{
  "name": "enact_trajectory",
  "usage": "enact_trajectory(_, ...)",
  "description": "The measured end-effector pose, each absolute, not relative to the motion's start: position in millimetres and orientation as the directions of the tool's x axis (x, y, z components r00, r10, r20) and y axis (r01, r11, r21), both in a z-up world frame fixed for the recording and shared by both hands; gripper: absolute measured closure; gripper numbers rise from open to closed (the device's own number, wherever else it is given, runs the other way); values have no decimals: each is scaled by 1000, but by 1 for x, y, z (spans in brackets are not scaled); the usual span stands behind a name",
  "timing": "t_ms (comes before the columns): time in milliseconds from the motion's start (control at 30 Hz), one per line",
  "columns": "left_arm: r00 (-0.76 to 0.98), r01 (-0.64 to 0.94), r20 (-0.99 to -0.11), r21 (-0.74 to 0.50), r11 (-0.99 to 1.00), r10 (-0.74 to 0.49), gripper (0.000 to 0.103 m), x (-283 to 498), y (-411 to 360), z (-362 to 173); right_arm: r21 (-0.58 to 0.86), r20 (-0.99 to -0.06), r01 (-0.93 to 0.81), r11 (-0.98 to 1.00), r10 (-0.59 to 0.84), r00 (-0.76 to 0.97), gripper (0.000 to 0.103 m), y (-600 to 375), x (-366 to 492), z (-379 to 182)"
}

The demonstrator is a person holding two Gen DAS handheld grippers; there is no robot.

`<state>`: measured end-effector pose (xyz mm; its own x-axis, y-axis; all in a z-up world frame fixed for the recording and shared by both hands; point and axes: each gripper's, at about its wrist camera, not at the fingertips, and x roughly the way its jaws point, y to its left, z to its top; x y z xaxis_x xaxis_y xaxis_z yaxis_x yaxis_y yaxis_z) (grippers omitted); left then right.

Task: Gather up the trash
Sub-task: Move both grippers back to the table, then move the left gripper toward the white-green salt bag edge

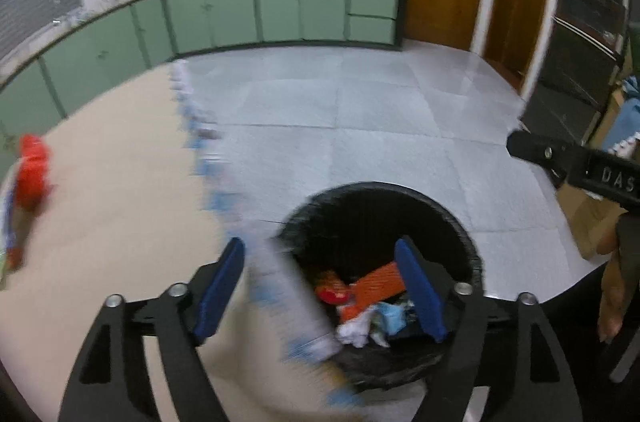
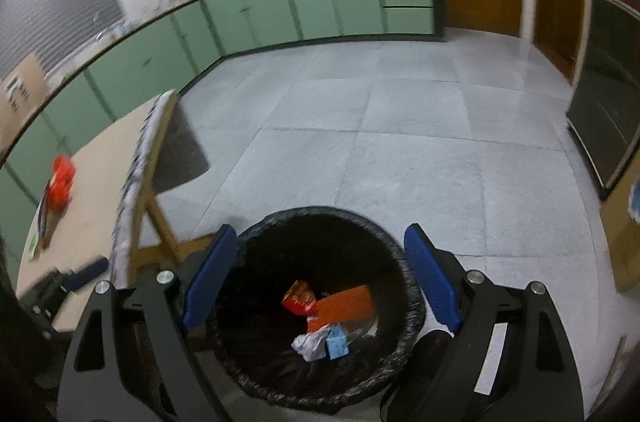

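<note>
A: Floor (image 2: 400, 142) of pale grey stone tiles, matte and speckled, spreads ahead of both claws; mint green cabinets (image 2: 280, 6) with flat doors curve behind it.

B: And nearer?

A: A beige table (image 1: 120, 190), smooth, left of the left gripper (image 1: 320, 286), its cloth edge (image 1: 200, 142) blurred. Under both claws sits a round bin (image 2: 408, 286) lined with crinkled glossy black plastic.

B: What's inside it?

A: A flat orange carton (image 2: 346, 302), a red cup (image 2: 298, 298), crumpled white paper (image 2: 310, 344), a small blue packet (image 2: 336, 342).

B: The claws?

A: Left one tilted down over the bin's near rim, blue pads spread, released. A pale blurred wrapper (image 1: 288, 298) shows between them, touching neither pad. The right gripper (image 2: 320, 286) also angles down, splayed wide above the bin's mouth, empty. A red packet (image 2: 60, 182) lies on the table, far left.
</note>
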<state>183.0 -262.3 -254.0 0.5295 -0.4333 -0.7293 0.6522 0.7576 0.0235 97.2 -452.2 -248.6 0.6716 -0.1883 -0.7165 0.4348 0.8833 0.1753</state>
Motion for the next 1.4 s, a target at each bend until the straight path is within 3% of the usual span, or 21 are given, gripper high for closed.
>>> enact_trajectory(367,721,297,-669,64,953,-179,15,215,-55,-214,163,-698,106,981,39,715,20,-307,174,-213)
enact_trajectory(600,768,173,-634,71,982,-90,15,242,28,-206,154,-677,-53,987,144,722,19,-218,227,-196)
enact_trajectory(1400,729,155,-677,25,988,-97,15,316,87,-244,96,-729,-125,987,155,667,19,-108,330,-225)
